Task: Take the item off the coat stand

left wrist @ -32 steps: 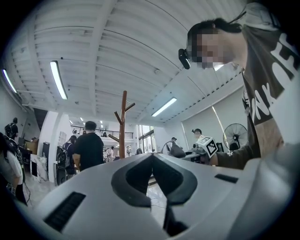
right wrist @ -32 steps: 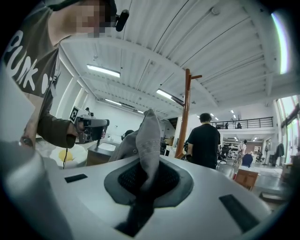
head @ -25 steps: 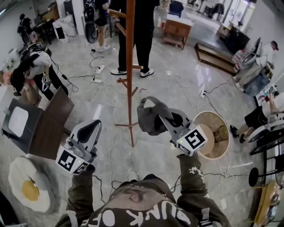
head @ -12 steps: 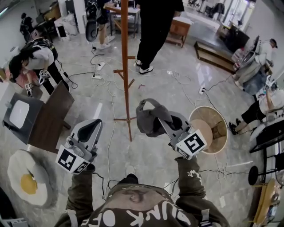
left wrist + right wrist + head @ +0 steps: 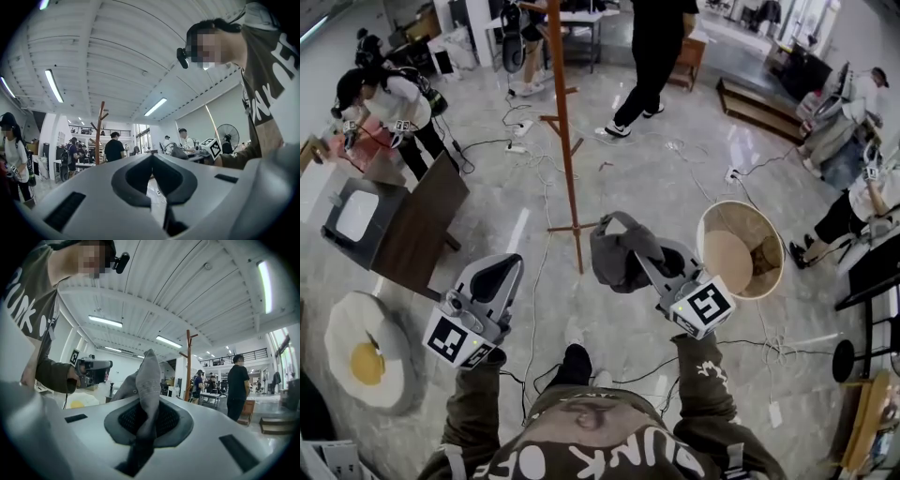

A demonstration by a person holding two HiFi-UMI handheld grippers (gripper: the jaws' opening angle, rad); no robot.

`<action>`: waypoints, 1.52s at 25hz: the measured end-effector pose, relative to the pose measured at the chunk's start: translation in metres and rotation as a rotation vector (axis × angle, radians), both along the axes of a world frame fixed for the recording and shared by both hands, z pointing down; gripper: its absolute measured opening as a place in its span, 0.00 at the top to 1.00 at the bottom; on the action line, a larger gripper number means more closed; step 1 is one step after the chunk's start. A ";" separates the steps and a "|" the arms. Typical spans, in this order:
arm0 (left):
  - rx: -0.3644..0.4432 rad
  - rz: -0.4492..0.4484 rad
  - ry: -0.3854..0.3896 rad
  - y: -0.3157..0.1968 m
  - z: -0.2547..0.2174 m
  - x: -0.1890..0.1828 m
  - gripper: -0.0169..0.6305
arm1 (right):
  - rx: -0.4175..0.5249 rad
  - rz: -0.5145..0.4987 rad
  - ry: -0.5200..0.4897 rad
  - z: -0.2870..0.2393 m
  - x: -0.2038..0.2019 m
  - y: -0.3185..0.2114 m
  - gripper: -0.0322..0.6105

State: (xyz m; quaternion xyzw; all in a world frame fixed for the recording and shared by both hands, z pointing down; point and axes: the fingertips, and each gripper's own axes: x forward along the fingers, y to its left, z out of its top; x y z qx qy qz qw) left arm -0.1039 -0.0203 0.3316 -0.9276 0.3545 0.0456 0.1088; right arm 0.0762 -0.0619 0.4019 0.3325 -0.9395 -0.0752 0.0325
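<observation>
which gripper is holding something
The right gripper, its jaws clamped on the grey cap; the left gripper is shut with nothing between its jaws.

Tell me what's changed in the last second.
The stand has slid up the head view, farther from both grippers, as the person backs off. The right gripper stays shut on the cap; the left gripper stays shut and empty.

My sweatshirt (image 5: 581,450) is olive-brown with big white block letters across the chest, and a small white print on the right sleeve (image 5: 705,370). My left gripper (image 5: 499,267) at eight o'clock and right gripper (image 5: 639,251) at four are pale grey shells with dark-lined jaws, each with a black-and-white marker cube (image 5: 701,307).
</observation>
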 end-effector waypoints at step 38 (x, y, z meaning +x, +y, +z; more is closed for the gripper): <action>0.041 0.049 0.012 0.050 -0.026 -0.041 0.97 | 0.050 0.080 0.003 -0.021 -0.036 0.067 0.90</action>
